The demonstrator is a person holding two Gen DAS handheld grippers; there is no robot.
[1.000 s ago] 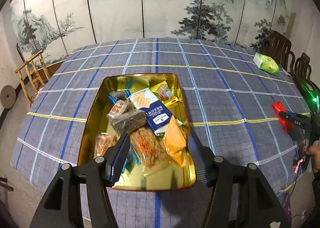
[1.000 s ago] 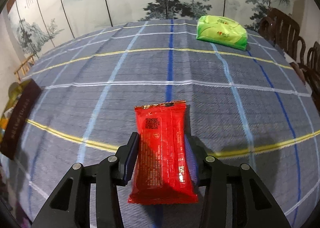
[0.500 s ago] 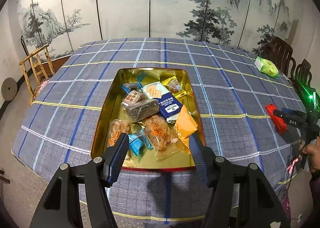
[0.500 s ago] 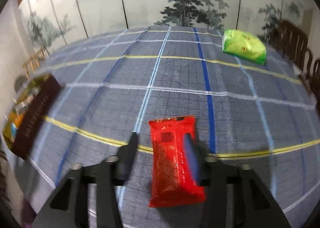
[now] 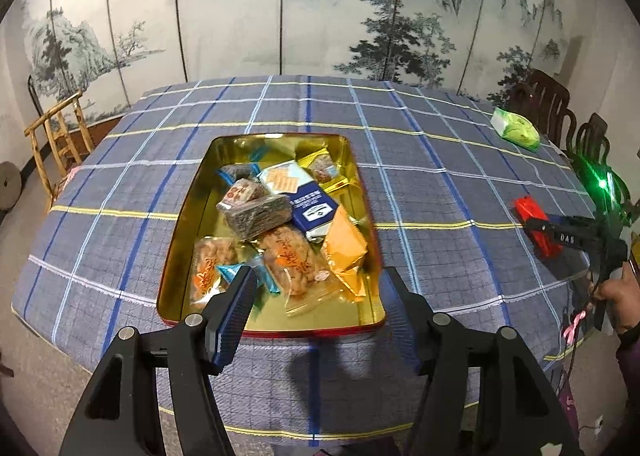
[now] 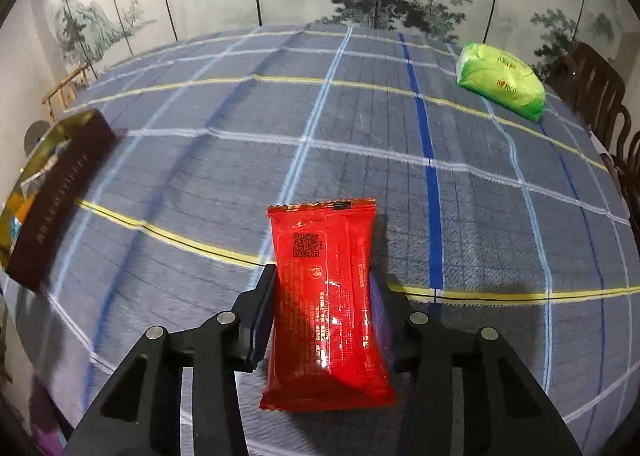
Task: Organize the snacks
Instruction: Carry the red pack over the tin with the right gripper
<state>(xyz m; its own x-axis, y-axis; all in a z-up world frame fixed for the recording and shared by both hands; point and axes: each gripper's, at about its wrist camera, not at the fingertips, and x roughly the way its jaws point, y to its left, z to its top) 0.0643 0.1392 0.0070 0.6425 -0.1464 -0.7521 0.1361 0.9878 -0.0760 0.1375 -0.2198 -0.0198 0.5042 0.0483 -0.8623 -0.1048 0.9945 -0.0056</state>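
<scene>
Right claw (image 6: 322, 312) clamped on red pack (image 6: 326, 304): both pads pressed against its long sides, pack lengthwise between them, QR-code end sticking out past the tips, near end bulging back toward the cam. Pack sits just over the checked cloth of the desk (image 6: 360, 143). Far ahead-right of this claw, near the desk edge: green pack (image 6: 502, 79), lying alone, by dark wooden chairs (image 6: 592, 83). Far left of it: tin (image 6: 60, 191), seen side-on, dark outer wall, gold inside.

Left claw (image 5: 316, 304) abt half open, nothing between its pads, hovering over the tin's near rim. Just ahead & below: the gold tin w/ a jumble of snacks (image 5: 280, 232) — orange, blue-white, brown, clear-wrapped packs piled mostly centre to right side. Well to the right of this claw, the right claw w/ the red pack, gripped by a person's hand (image 5: 618, 296). Painted folding screen (image 5: 320, 7) behind the desk; bamboo chair (image 5: 56, 135) far left.
</scene>
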